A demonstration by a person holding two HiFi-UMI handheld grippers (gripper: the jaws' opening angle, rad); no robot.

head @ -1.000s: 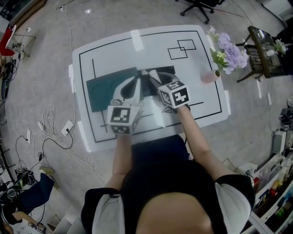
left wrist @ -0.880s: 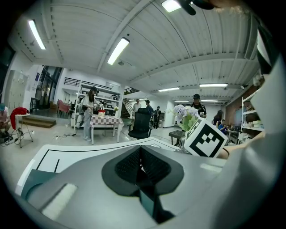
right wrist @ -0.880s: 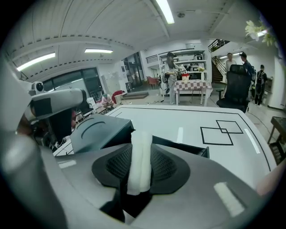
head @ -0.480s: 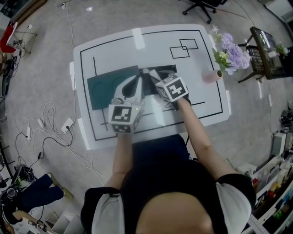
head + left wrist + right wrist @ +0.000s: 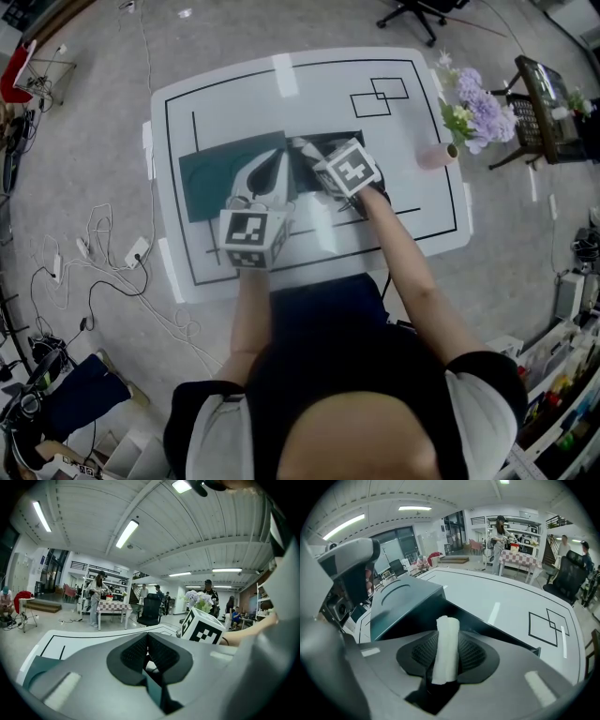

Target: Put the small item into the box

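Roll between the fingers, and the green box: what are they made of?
The roll looks like soft cloth or maybe foam: matte white with a fuzzy surface. The box looks like stiff card or plastic, I can't tell which: dark green, smooth, flat panels with sharp edges.

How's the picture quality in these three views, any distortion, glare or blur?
Head view: even light, but the wide lens bows the edges of the white table. Left gripper view: strong fisheye with dark corners; ceiling lights blow out white. Right gripper view: same fisheye; the white roll in the right hand-held gripper is sharp, the teal box behind shaded inside.
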